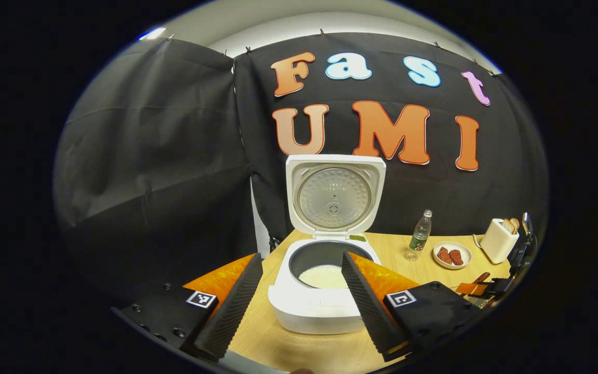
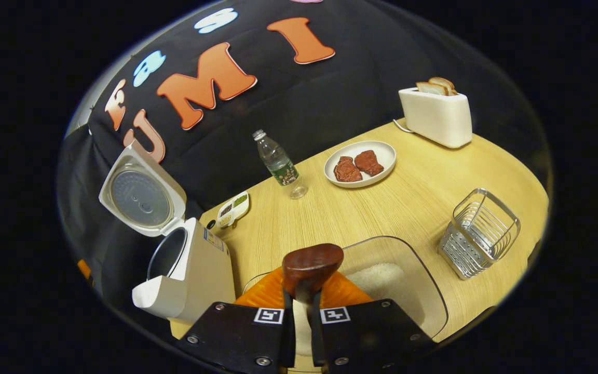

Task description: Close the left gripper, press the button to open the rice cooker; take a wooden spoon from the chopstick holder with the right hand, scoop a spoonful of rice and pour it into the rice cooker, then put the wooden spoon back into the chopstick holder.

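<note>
Two grippers: your left gripper point(image 1: 299, 301) has fingers spread apart, your right gripper point(image 2: 301, 322) is clamped on the wooden spoon point(image 2: 311, 267).
Left fingers frame the rice cooker point(image 1: 325, 291), lid up, white rice in the pot. Your spoon bowl sits above the clear rice tray point(image 2: 408, 280); the wire chopstick holder point(image 2: 478, 234) stands right of it, with the cooker to the left on the table point(image 2: 423, 187).

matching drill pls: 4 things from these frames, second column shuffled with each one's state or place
Things:
1. rice cooker
2. wooden spoon
3. chopstick holder
4. toaster

States:
A. holds bread slices
B. lid standing open
C. nothing inside, on the table
D. clamped in the right gripper

Pairs: 1-B, 2-D, 3-C, 4-A
</note>
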The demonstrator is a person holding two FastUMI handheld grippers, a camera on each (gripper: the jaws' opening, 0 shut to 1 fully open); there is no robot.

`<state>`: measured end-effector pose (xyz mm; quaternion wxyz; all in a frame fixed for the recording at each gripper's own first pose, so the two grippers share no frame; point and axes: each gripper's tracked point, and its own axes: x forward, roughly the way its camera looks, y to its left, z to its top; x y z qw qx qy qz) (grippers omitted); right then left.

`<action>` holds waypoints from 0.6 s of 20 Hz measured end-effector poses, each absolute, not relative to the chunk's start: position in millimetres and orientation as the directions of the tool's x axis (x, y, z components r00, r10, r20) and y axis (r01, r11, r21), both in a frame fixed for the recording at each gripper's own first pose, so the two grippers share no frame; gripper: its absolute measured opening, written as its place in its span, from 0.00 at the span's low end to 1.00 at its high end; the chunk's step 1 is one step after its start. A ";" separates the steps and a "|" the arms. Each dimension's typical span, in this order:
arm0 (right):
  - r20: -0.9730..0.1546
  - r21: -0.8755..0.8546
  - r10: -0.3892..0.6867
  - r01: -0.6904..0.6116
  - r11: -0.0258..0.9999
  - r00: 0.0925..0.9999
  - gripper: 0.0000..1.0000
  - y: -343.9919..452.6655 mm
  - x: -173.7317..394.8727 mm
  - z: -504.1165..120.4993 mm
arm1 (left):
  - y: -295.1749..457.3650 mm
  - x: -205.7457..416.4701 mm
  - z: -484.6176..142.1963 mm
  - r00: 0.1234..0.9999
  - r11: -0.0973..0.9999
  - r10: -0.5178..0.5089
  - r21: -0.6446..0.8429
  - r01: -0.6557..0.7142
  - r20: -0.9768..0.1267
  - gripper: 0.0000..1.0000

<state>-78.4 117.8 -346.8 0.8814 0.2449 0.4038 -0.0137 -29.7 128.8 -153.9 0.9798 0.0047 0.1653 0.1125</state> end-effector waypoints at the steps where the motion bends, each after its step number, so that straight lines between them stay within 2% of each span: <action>1: -0.719 0.437 0.180 0.236 0.868 0.671 0.11 117.0 -77.9 -347.4 | 128.0 -29.3 -154.2 0.920 0.975 0.220 0.051 -0.216 -0.323 1.00; 8: -0.708 0.551 0.254 0.289 0.783 0.659 0.12 117.6 -80.5 -350.3 | 118.2 -26.7 -154.6 0.921 0.981 0.196 0.063 -0.185 -0.336 1.00; 12: -0.696 0.634 0.338 0.321 0.704 0.633 0.12 127.2 -82.9 -355.5 | 113.9 -26.3 -153.2 0.923 0.983 0.186 0.070 -0.172 -0.337 1.00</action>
